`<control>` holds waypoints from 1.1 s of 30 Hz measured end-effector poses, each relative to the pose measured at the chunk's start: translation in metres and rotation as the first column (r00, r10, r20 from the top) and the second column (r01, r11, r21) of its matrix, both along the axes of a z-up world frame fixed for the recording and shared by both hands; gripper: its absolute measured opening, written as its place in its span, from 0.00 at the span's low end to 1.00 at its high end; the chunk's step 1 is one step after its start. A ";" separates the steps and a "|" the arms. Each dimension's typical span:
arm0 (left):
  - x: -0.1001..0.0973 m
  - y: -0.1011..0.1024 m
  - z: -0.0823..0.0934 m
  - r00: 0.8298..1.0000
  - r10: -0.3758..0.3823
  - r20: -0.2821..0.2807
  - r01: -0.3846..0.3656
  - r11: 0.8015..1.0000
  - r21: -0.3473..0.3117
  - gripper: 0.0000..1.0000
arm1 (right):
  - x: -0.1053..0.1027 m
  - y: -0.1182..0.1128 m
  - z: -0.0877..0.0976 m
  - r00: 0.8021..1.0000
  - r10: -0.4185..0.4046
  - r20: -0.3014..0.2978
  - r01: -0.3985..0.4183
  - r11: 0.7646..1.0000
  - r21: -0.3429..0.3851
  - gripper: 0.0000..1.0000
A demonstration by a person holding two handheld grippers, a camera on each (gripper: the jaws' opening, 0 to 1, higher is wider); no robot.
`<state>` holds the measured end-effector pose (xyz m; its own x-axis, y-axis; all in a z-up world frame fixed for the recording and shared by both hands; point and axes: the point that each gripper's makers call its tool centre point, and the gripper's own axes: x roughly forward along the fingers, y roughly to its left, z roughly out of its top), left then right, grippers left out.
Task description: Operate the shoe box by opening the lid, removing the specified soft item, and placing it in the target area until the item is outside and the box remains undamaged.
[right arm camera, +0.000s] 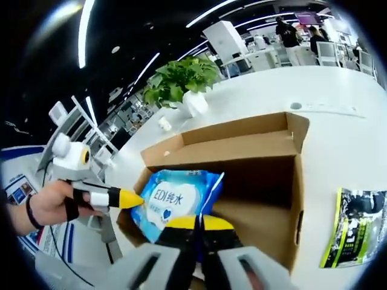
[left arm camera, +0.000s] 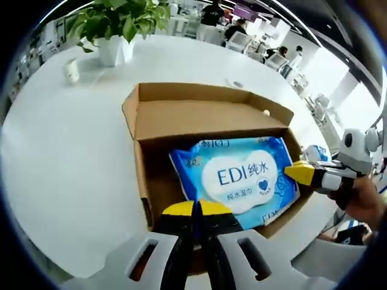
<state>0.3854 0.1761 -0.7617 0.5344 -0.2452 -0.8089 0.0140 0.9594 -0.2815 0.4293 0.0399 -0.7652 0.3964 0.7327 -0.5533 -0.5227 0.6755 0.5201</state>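
An open brown cardboard shoe box [left arm camera: 181, 115] stands on the white table, its lid flap folded back. Inside it lies a blue and white pack of wet wipes [left arm camera: 242, 175], tilted. My left gripper [left arm camera: 196, 208] is shut at the pack's near edge, which runs in between the yellow tips. My right gripper [left arm camera: 300, 174] comes in from the right and pinches the pack's right end. In the right gripper view, the right gripper [right arm camera: 198, 222] is shut on the pack [right arm camera: 175, 202] at its lower edge. The left gripper [right arm camera: 130, 197] holds the pack's left corner there, over the box [right arm camera: 266, 151].
A potted plant [left arm camera: 115, 30] and a small cup [left arm camera: 71, 69] stand at the far side of the white table [left arm camera: 60, 157]. A green and black packet [right arm camera: 354, 226] lies right of the box. A person's hand [right arm camera: 51, 208] holds the left gripper. Desks and people fill the background.
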 end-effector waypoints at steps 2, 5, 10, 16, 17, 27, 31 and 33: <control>-0.001 -0.001 0.002 1.000 0.003 0.007 -0.003 1.000 -0.004 0.00 | -0.003 0.000 0.004 1.000 -0.006 0.001 0.006 1.000 0.006 0.00; -0.002 -0.003 0.005 1.000 0.000 0.014 0.000 1.000 -0.006 0.00 | -0.005 -0.003 0.007 1.000 -0.011 0.007 0.011 1.000 0.004 0.00; 0.002 -0.007 0.017 0.999 -0.013 0.043 0.013 1.000 -0.002 0.00 | -0.010 -0.006 0.017 0.999 -0.033 0.007 0.033 0.999 0.023 0.00; 0.008 -0.012 0.029 0.997 -0.020 0.069 0.021 1.000 -0.013 0.00 | -0.012 -0.012 0.027 0.998 -0.059 0.010 0.059 0.998 0.035 0.00; 0.009 -0.013 0.031 0.997 -0.024 0.073 0.025 1.000 -0.013 0.00 | -0.013 -0.013 0.028 0.998 -0.061 0.012 0.061 0.998 0.036 0.00; 0.019 -0.033 0.049 0.992 -0.057 0.108 0.060 0.998 -0.019 0.00 | -0.013 -0.034 0.042 0.993 -0.112 0.021 0.111 0.993 0.046 0.00; 0.023 -0.044 0.055 0.990 -0.076 0.118 0.079 0.997 -0.025 0.00 | -0.013 -0.048 0.046 0.990 -0.138 0.020 0.137 0.989 0.056 0.00; 0.025 -0.052 0.058 0.988 -0.091 0.125 0.095 0.995 -0.024 0.00 | -0.013 -0.056 0.048 0.988 -0.150 0.023 0.149 0.987 0.055 0.00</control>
<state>0.4099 0.1243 -0.7035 0.6033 -0.3212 -0.7300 0.1390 0.9436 -0.3004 0.4168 -0.0160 -0.7171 0.5180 0.6920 -0.5028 -0.4323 0.7190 0.5442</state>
